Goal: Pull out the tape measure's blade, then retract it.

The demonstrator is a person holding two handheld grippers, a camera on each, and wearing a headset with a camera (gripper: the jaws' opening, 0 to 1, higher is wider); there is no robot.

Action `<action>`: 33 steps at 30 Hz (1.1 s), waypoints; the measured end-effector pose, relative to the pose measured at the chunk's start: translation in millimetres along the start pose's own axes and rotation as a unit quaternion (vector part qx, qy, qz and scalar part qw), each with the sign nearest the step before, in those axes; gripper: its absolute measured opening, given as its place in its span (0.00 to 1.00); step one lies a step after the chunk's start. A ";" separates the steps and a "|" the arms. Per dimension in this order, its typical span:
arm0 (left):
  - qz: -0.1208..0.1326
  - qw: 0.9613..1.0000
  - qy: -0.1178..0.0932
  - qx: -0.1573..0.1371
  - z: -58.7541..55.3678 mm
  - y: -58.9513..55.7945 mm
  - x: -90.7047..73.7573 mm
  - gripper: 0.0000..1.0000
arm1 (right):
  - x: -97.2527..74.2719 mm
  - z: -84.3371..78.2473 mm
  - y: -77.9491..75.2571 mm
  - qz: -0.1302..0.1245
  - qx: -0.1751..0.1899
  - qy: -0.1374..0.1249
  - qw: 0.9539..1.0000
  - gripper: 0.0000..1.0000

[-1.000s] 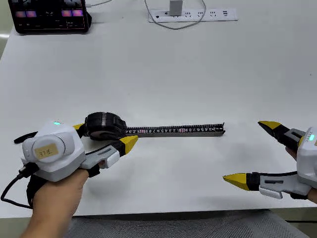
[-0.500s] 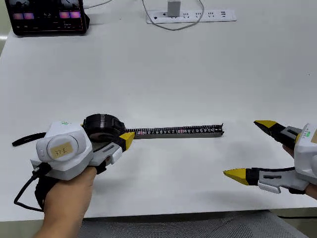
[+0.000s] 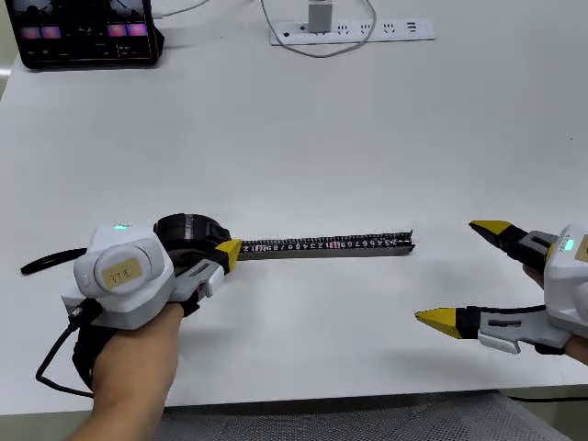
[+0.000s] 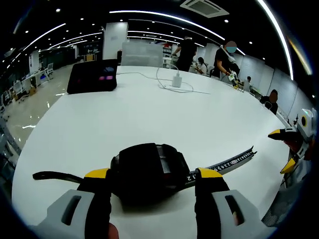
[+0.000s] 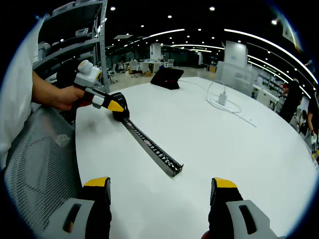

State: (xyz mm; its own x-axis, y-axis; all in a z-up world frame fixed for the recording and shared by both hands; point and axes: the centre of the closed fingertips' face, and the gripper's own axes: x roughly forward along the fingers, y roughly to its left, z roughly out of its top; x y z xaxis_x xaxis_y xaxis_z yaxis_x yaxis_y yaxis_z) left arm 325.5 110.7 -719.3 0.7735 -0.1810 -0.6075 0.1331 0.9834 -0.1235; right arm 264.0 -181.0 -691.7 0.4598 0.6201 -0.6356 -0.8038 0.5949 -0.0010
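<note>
- Two grippers show in the head view. The left gripper (image 3: 196, 248) is clamped on the tape measure's case (image 3: 184, 230). The blade (image 3: 326, 243) runs out from the case, flat along the white table (image 3: 303, 138). The right gripper (image 3: 459, 273) hangs spread wide, well beyond the blade's far end from the case.
- In the left gripper view our jaws press both flanks of the case. We judge the pull-out done and retraction in hand, so we should squeeze squarely to stop the case twisting.
- In the right gripper view the hook end (image 5: 175, 171), the blade's farthest part from the case, lies ahead of the spread jaws and apart from them. We would pinch it lightly and walk it back toward the case, lest the blade whip.
</note>
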 end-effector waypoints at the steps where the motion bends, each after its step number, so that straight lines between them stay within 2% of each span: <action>1: 0.002 1.000 0.001 0.000 0.0 0.4 0.5 0.63 | 0.1 -0.5 -0.3 0.000 0.000 0.000 1.000 0.80; 12: 0.010 1.000 0.002 -0.018 0.2 3.0 1.3 0.59 | 0.8 -3.9 1.4 0.001 0.003 0.004 1.000 0.79; 16: 0.007 0.999 -0.002 -0.038 1.3 3.4 0.7 0.60 | 1.1 -3.8 0.9 0.001 0.002 0.004 1.000 0.79; 19: 0.010 0.999 0.003 -0.030 0.5 1.9 1.3 0.60 | 1.8 -3.5 0.3 0.001 0.000 0.004 1.000 0.78; 27: 0.011 0.999 0.003 -0.032 0.8 1.4 0.1 0.60 | 2.7 -1.8 -1.2 0.001 -0.004 0.005 1.000 0.77; 33: 0.010 0.999 0.005 -0.031 0.9 1.0 -0.3 0.60 | 4.9 -2.0 -1.2 0.007 -0.009 0.009 1.000 0.71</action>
State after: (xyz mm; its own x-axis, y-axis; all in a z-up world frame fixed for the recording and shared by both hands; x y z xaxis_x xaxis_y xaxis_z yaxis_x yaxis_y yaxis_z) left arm 326.0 111.7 -718.5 0.7693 -0.1617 -0.6181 0.0793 0.9841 -0.1587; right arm 266.5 -179.7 -696.4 0.4406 0.6189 -0.6502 -0.8171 0.5765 -0.0049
